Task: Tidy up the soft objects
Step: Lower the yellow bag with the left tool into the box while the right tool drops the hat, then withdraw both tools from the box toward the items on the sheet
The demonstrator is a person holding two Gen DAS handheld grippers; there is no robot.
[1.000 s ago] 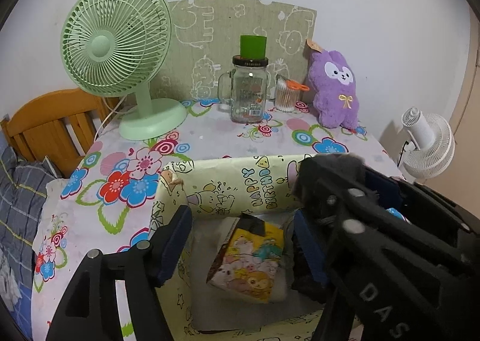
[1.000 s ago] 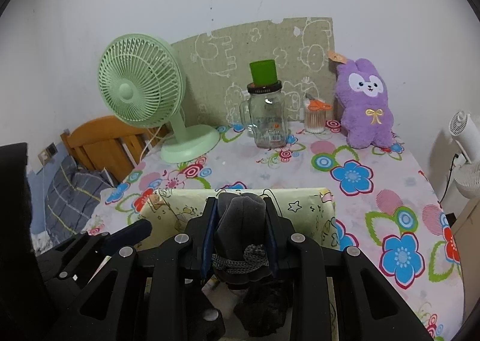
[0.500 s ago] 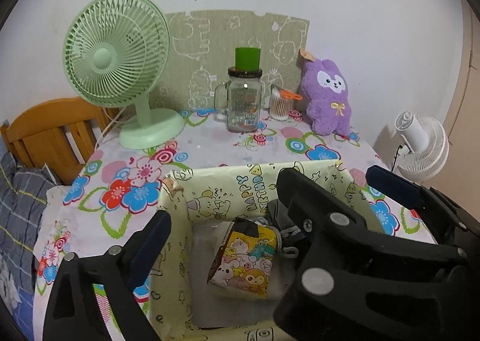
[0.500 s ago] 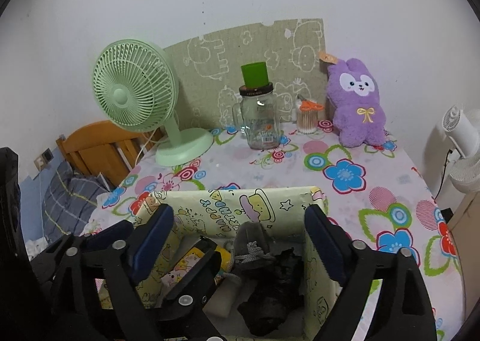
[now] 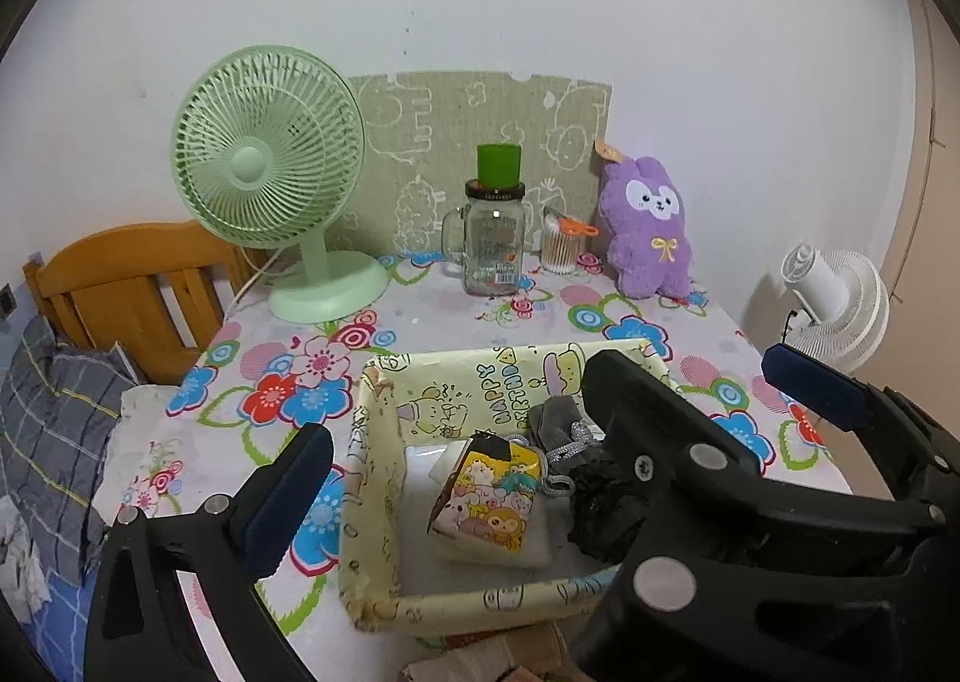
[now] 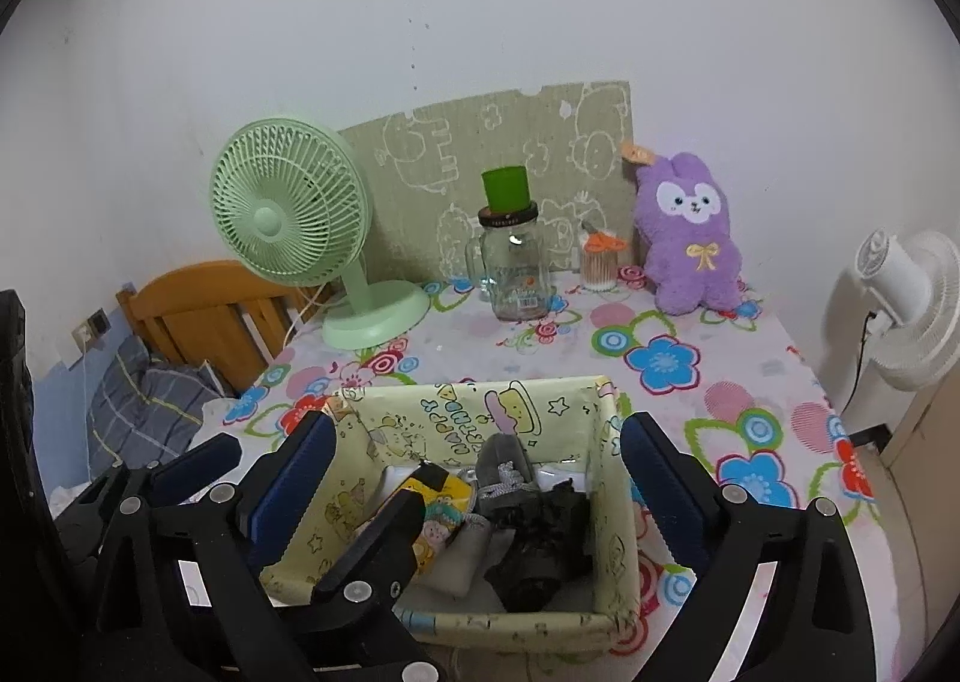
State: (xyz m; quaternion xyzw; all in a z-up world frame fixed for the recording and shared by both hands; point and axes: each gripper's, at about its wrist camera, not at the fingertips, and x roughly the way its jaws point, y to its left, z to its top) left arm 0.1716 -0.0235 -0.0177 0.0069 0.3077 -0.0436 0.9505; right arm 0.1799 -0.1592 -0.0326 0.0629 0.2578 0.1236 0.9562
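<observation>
Both tools empty, jaws spread wide: right gripper [image 6: 474, 478] and left gripper [image 5: 540, 418] hover above the yellow fabric box [image 6: 606, 502]. Inside lie a grey pouch [image 6: 504, 466], a black bundle [image 6: 540, 538] and a cartoon packet [image 5: 486, 496]. Drop step looks complete. Likely next: reaching far across the table for the purple plush [image 6: 690, 238] against the wall.

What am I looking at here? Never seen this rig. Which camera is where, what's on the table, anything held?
No robot: a person holds two handheld grippers, each with a fisheye camera looking along its fingers. The left gripper and right gripper are both open and hold nothing. On the floral table sits a yellow box containing a cartoon pouch, a grey drawstring bag and a black soft item. Behind stand a green fan, a glass jar and a purple plush.
</observation>
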